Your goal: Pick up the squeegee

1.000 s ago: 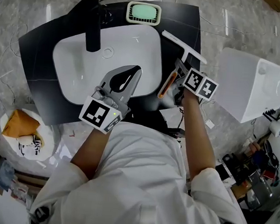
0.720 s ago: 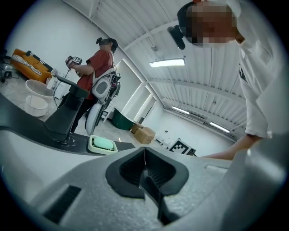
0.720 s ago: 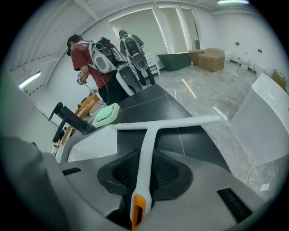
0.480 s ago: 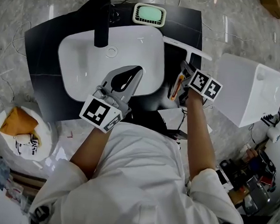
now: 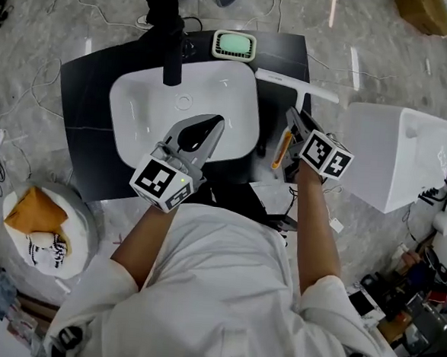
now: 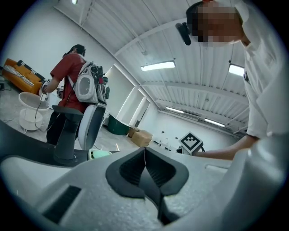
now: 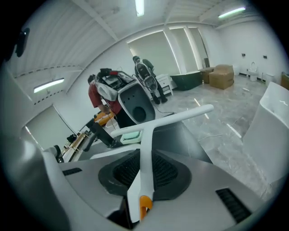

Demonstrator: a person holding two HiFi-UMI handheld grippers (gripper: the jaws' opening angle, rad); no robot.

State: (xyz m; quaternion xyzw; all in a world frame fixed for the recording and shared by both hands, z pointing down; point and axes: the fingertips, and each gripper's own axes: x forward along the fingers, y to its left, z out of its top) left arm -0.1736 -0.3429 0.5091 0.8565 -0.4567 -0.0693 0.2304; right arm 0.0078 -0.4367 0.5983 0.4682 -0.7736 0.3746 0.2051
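Okay, the right gripper (image 5: 291, 130) is clamped on the squeegee (image 5: 297, 86). Both pads pinch its white handle, and the little orange tip at the handle's end sticks out behind the jaws. In the right gripper view the squeegee (image 7: 146, 149) runs straight up between the ribbed pads of that gripper (image 7: 145, 177). Its long white blade bar lies crosswise at the far end and looks clear of the surface. From above, the bar hangs over the right-hand strip of the black surface (image 5: 83, 111), just beside the white sink basin (image 5: 137, 103) and pointing toward the back edge.

Meanwhile the left gripper (image 5: 211, 126) hovers over the front half of the basin, and it's carrying nothing. In its own view that gripper (image 6: 145, 162) has its jaws pressed together, pad against pad, with no gap.

Round about, a black faucet (image 5: 172, 52) stands at the back of the sink, and a pale green soap dish (image 5: 234, 45) sits behind the basin near the surface's back edge. Off to the right, a big white boxy ceramic piece (image 5: 397, 152) sits on the marbled floor, well apart from the squeegee. Down at the lower left there's an orange cloth (image 5: 32, 202) in a white bowl. Across the room, a person in a red shirt (image 6: 67, 74) bends over some gear.
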